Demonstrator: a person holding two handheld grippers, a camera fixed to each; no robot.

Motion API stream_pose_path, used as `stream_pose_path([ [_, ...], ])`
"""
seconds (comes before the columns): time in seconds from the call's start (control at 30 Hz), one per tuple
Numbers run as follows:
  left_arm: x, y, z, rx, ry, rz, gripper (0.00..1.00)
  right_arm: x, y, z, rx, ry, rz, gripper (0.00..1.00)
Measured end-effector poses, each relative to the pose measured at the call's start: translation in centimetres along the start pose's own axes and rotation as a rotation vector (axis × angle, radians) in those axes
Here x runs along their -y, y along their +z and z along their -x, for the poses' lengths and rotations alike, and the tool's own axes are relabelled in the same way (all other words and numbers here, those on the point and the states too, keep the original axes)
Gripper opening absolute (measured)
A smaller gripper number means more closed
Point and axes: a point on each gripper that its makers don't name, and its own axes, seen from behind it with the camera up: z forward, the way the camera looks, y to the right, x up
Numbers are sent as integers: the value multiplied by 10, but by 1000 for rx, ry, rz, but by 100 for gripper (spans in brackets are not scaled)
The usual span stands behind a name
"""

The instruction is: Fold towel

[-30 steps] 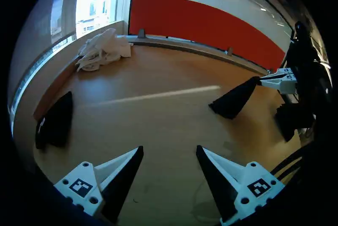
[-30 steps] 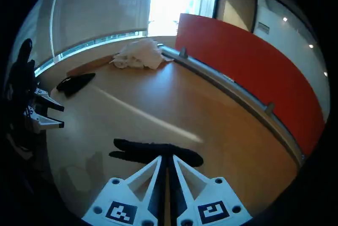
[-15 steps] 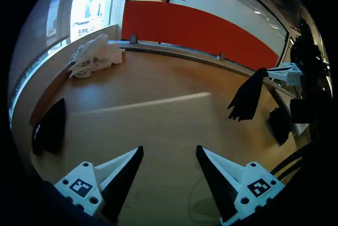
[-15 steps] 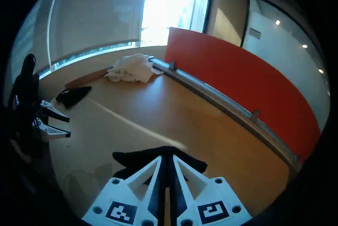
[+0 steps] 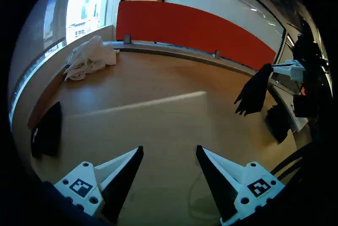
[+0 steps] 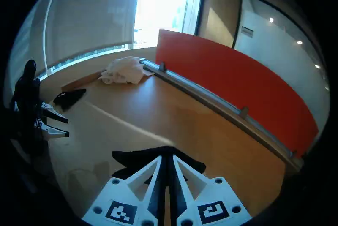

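Right hand-held gripper [image 6: 167,159]: fingers pressed together on a pinch of the dark towel [image 5: 253,95]. The towel hangs bunched from the tips over the tabletop [image 5: 169,112] edge on that gripper's side. It looks clear of the wood and is not spread.

Left hand-held gripper [image 5: 169,148]: fingers spread wide, nothing between them, poised over the near edge.

White cloth heap [image 5: 88,56] sits in the far corner by the window. A dark flat cloth [image 5: 46,129] lies at the left edge. A red partition [image 5: 198,25] runs along the far edge.

Step, as I judge it: pick-up done, lay-out not yet begun. No fold can start while the towel dangles in a bunch. The next move calls for carrying the towel toward mid-tabletop. I then need the left fingers on a second corner so I can stretch it flat. Risk: catching a doubled layer instead of a true corner.
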Motion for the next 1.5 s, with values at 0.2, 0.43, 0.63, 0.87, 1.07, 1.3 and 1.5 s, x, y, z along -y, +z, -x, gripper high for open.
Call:
stream_pose_path([
  [0.2,-6,4,-1,5,4,3,93,-26,-16,14,11,15,23,3],
  [0.43,-14,11,-5,9,18,2,93,-61,-33,32,29,18,60,3],
  [0.63,-22,17,-9,12,27,3,93,-92,-49,45,35,42,87,3],
  [0.87,-30,22,-10,22,37,2,93,-129,-67,61,42,71,127,3],
  [1.07,-36,25,-11,30,43,-1,93,-162,-81,76,55,87,164,3],
  [1.3,-45,30,-14,39,53,-4,93,-195,-94,94,74,102,197,3],
  [1.5,-53,34,-17,43,62,-3,93,-217,-104,108,90,112,219,3],
])
